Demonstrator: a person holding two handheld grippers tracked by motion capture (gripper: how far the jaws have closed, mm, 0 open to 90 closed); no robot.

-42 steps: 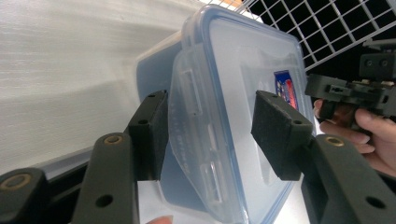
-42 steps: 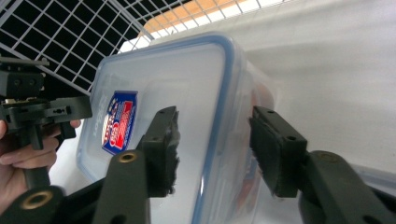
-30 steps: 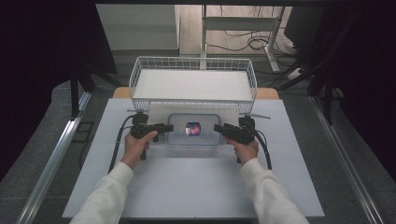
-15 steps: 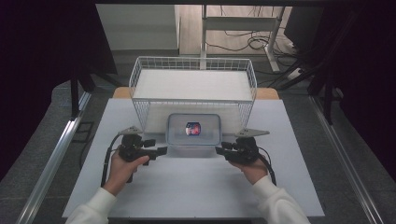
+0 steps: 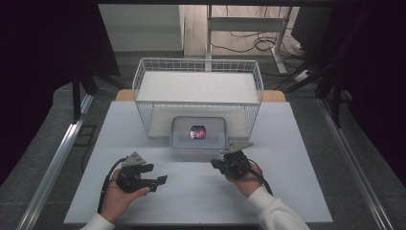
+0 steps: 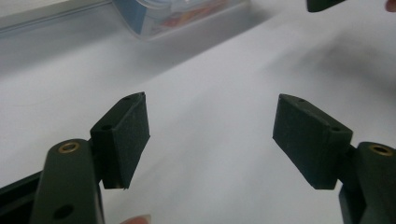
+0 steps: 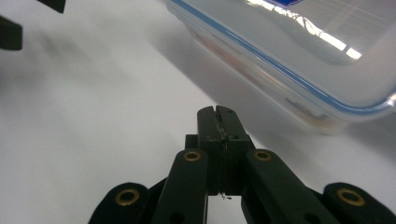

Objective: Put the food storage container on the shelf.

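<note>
**High view: both claws backed off the lidded box**

High view, now: the clear lidded box (image 5: 199,132) sits on the white tabletop (image 5: 297,191), touching or just in front of the near wall of the wire basket (image 5: 198,76). A small red-and-dark item (image 5: 197,132) shows through the lid, near the box's centre; what it is cannot be told at this size.

Change over the last second: a second ago both claws sat at the box's left and right ends, close enough to be touching it. Half a second ago they had dropped back toward the person. Now the left claw (image 5: 160,180) is well short of the box, off its near-left corner, and the right claw (image 5: 214,164) is just beside the box's near-right corner, apart from it. The box has not shifted against the basket across the three pictures.

Claw state:
- Left gripper view: pads (image 6: 125,135) stand wide apart, nothing between them, bare tabletop ahead; the box (image 6: 177,14) is at the far top edge.
- Right gripper view: right claw (image 7: 217,122) has its pads pressed together on nothing. The box's blue-seamed edge (image 7: 299,70) lies up and to the right of the tips, with a gap of tabletop between.

Judgement: the box has been released in place in front of the basket. Either the placing or lid-pressing step is finished, or the hands are resetting for another approach. If a fresh grasp on the box follows, the right claw must spread first.
</note>
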